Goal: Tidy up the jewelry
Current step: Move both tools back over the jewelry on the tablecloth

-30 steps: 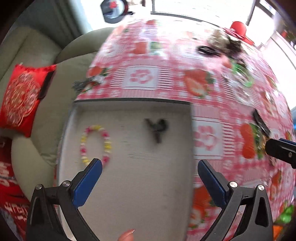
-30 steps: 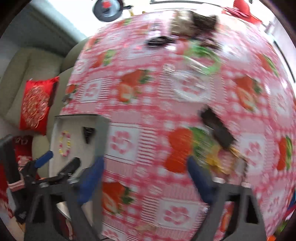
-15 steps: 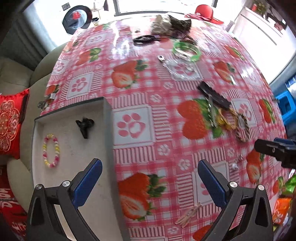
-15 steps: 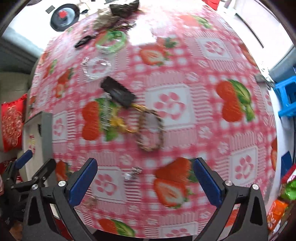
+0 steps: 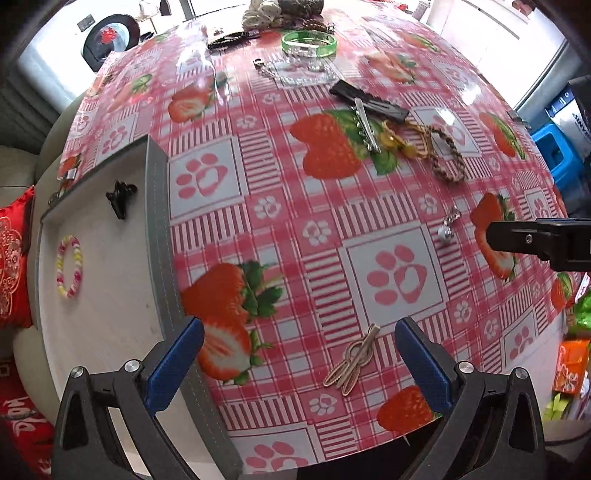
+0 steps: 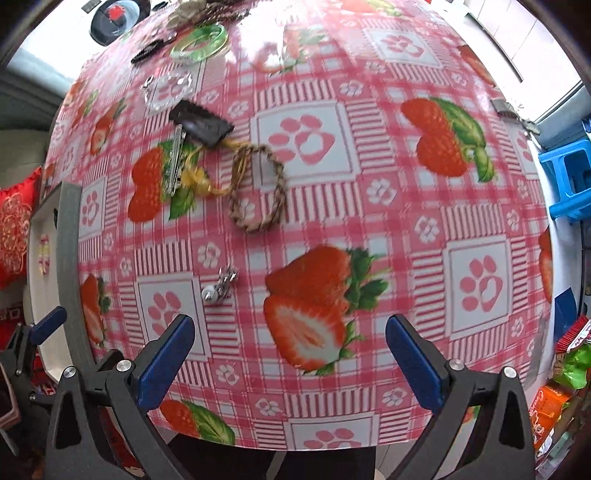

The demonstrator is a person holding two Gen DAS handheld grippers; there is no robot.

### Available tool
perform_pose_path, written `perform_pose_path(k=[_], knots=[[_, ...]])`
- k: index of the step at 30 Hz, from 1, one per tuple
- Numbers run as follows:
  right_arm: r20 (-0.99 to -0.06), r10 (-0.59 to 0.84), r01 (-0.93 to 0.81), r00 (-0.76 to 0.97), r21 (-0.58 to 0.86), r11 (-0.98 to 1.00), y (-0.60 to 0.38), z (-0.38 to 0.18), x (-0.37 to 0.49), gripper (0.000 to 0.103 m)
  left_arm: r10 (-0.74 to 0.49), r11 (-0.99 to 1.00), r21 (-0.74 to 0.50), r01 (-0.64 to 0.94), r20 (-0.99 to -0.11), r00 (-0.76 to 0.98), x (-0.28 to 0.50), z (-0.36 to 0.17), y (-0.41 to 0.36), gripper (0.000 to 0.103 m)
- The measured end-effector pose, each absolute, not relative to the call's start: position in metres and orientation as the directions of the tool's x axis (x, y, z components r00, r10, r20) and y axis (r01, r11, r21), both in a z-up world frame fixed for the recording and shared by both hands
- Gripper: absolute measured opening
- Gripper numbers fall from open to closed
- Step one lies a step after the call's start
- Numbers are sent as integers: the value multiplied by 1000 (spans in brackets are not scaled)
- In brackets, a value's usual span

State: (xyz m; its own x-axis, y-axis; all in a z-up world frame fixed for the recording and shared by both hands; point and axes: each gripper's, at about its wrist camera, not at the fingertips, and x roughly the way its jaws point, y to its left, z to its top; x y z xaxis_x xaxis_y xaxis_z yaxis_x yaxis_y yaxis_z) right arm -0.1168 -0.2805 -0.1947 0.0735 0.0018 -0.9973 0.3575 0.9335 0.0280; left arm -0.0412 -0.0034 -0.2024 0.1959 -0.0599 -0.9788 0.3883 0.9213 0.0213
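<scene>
A grey-rimmed tray (image 5: pixel 157 206) at the table's left holds a pastel bead bracelet (image 5: pixel 68 266) and a black claw clip (image 5: pixel 120 195). On the strawberry tablecloth lie a gold hairpin (image 5: pixel 352 360), a small silver charm (image 5: pixel 448 221), a braided bracelet (image 6: pixel 258 188), a silver clip (image 6: pixel 176 162), a black hair clip (image 6: pixel 201 123) and a green bangle (image 5: pixel 308 42). My left gripper (image 5: pixel 299 363) is open and empty above the table's near edge, the hairpin between its fingers. My right gripper (image 6: pixel 290 363) is open and empty over a strawberry print, the charm (image 6: pixel 219 286) ahead to its left.
A clear chain bracelet (image 5: pixel 295 74), a black comb clip (image 5: pixel 232 37) and a pile of accessories (image 5: pixel 284 11) lie at the far edge. A sofa with a red cushion (image 5: pixel 11 258) is left, a blue stool (image 6: pixel 569 181) and snack packets (image 6: pixel 554 402) right.
Both grippers have swung right, from over the tray to over the tablecloth and its loose jewelry. Both stayed open and empty.
</scene>
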Motion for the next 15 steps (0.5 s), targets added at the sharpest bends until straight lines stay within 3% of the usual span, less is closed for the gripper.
perform_pose_path(k=[11, 14, 15], knots=[[-995, 19, 347, 95, 51, 937, -266, -200, -109, 103, -55, 908, 25, 418, -982, 179, -55, -214, -13, 98], [-994, 14, 321, 105, 47, 946, -260, -200, -104, 97, -48, 900, 34, 435, -983, 175, -63, -221, -23, 84], [-995, 8, 316, 104, 40, 948, -256, -201, -100, 93, -41, 898, 34, 440, -987, 158, -66, -226, -25, 84]])
